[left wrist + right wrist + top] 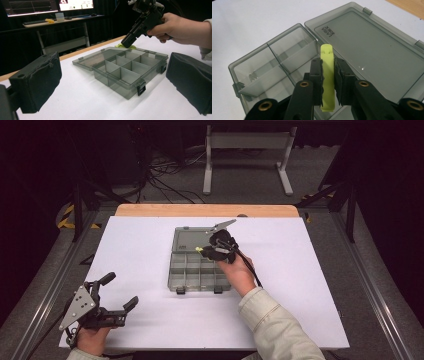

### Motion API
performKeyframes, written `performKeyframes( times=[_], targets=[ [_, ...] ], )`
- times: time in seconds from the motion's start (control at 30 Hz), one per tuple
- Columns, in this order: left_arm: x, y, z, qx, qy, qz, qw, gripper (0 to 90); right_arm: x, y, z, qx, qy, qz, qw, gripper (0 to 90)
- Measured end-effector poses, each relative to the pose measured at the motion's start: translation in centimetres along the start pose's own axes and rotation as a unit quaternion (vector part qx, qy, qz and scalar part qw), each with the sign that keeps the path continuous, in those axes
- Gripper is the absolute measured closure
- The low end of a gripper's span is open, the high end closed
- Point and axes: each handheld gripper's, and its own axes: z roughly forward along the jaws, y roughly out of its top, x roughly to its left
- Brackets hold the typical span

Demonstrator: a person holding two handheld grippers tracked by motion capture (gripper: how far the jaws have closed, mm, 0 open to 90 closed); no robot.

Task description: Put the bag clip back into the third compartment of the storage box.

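A smoky clear organizer box point(199, 270) lies open mid-table, its lid point(192, 240) folded flat on the far side; it also shows as the box point(130, 68) and the box point(277, 60). My right gripper point(328, 82) is shut on a flat yellow-green clip point(327, 75), held just over the box's back row by the hinge. From above, the right gripper point(210, 251) shows the yellow-green clip point(199, 250) at its tip. My left gripper point(120, 292) rests open at the near left of the mat, its pads point(37, 82) wide apart and nothing between them.
The white mat point(135, 255) covers the table, with a wooden edge point(205, 210) at the back. The box compartments point(117, 70) look bare inside. A metal stand point(247, 155) and cables lie on the floor beyond the table.
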Motion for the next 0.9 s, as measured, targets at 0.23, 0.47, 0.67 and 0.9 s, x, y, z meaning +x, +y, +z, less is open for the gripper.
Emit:
performKeyframes(
  times=[0.23, 0.47, 0.67, 0.9],
  targets=[
    [0.0, 0.0, 0.0, 0.001, 0.0, 0.001, 1.0, 0.8, -0.3, -0.6, 0.5, 0.006, 0.003, 0.011, 0.9999, 77.9],
    [0.0, 0.0, 0.0, 0.001, -0.001, 0.0, 1.0, 0.8, -0.4, -0.9, 0.8, 0.011, 0.003, 0.017, 0.9998, 77.9],
    [0.0, 0.1, 0.0, 0.0, -0.001, 0.0, 1.0, 0.8, -0.3, -1.2, 1.0, 0.014, 0.004, 0.02, 0.9997, 77.9],
    [0.0, 0.1, 0.0, -0.001, -0.001, 0.0, 1.0, 0.8, -0.3, -1.5, 1.3, 0.019, 0.006, 0.025, 0.9995, 77.9]
  ],
)
